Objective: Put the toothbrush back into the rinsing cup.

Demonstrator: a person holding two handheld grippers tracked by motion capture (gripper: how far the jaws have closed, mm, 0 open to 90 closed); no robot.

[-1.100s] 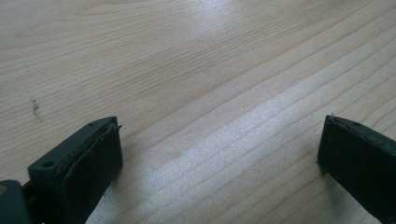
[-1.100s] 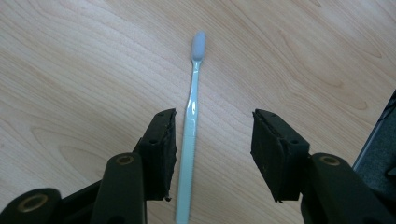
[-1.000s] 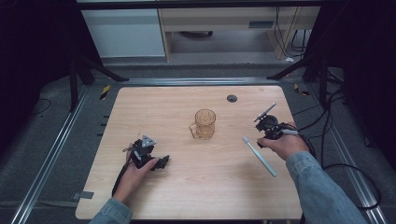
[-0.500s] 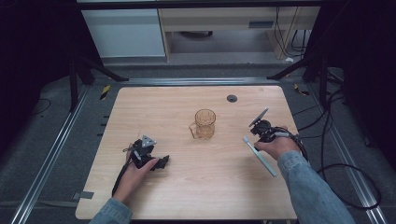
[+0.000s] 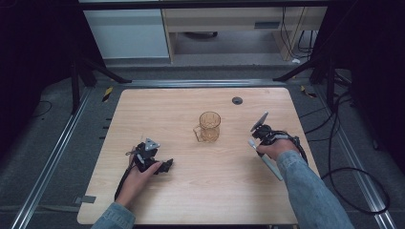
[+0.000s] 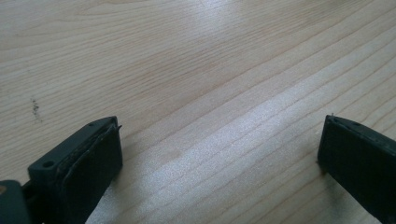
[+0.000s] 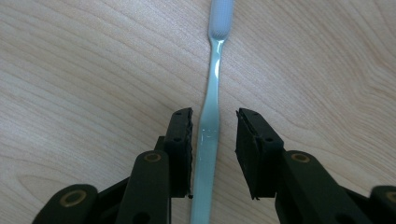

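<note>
A pale blue-grey toothbrush (image 7: 215, 70) lies flat on the wooden table (image 5: 181, 109), bristle head pointing away in the right gripper view. My right gripper (image 7: 214, 140) is lowered over its handle with one jaw on each side. The jaws have just been closing, and a thin gap still shows on both sides of the handle, so the pads do not press on it. In the high view the toothbrush (image 5: 273, 170) sticks out from under the right hand at the table's right side, where the right gripper (image 5: 257, 139) points down. My left gripper (image 6: 219, 149) rests wide open on bare wood at the front left (image 5: 165, 166).
An amber see-through cup with a handle (image 5: 209, 126) stands upright at the table's middle, left of the right hand. A dark round grommet (image 5: 237, 100) sits near the far edge. Metal rails and cables run along both sides of the table.
The right hand has come down and toward the near side onto the toothbrush, and its jaws have narrowed around the handle. The left hand and the cup have stayed put.
</note>
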